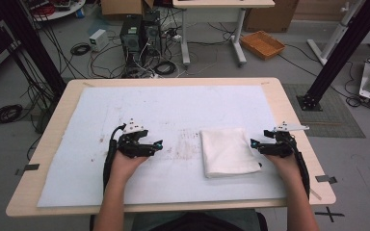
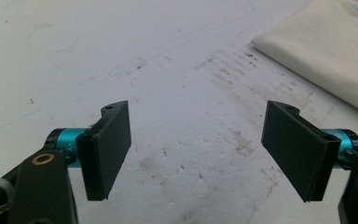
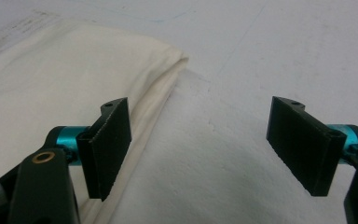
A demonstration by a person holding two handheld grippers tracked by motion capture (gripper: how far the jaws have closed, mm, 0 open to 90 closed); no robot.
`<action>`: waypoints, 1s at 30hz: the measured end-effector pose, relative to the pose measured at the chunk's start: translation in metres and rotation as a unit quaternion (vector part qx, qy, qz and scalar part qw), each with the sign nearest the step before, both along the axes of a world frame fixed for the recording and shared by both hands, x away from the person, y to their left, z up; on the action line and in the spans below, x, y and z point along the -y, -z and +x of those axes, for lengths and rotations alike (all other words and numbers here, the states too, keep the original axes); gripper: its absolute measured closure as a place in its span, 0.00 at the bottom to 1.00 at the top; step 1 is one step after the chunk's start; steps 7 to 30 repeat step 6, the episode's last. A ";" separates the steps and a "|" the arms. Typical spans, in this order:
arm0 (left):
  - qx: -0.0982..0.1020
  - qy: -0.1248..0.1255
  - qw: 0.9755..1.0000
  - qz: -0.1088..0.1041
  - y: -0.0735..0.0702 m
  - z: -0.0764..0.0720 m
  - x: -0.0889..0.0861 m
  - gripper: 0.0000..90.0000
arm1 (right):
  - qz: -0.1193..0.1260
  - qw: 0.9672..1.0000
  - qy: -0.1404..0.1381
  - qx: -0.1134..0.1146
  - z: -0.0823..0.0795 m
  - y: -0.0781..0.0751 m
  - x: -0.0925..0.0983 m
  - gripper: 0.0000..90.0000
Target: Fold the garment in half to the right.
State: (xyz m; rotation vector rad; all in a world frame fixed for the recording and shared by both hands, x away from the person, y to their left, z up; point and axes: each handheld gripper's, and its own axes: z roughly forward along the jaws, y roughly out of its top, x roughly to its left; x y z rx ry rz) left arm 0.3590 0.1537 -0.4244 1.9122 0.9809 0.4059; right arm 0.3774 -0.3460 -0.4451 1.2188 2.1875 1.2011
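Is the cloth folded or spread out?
Folded: the cloth lies as a compact rectangle, and stacked layers show at its edge in the right gripper view.

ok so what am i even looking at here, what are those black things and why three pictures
A person sits at a table holding a hand-held grasping tool in each hand. The high view looks down from above: the left tongs and right tongs point toward each other. The other two pictures come from small cameras riding on the tools, looking along their two black pads. On the table lies a white sheet with dirty smudges, and on it a folded white cloth. Both tongs are open and hold nothing; the right ones sit at the cloth's edge.
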 end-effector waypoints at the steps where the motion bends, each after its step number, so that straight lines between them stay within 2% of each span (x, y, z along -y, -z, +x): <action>1: -0.001 0.000 1.000 0.001 0.000 0.000 0.000 0.27 | -0.001 1.000 0.000 0.000 0.000 0.000 0.000 0.25; 5: -0.004 0.001 1.000 0.005 0.001 0.001 0.002 0.27 | -0.007 1.000 0.003 -0.013 0.002 0.004 -0.001 0.25; 30: -0.006 0.002 1.000 0.006 0.002 0.001 0.002 0.27 | -0.009 1.000 0.004 -0.011 0.001 0.004 -0.001 0.25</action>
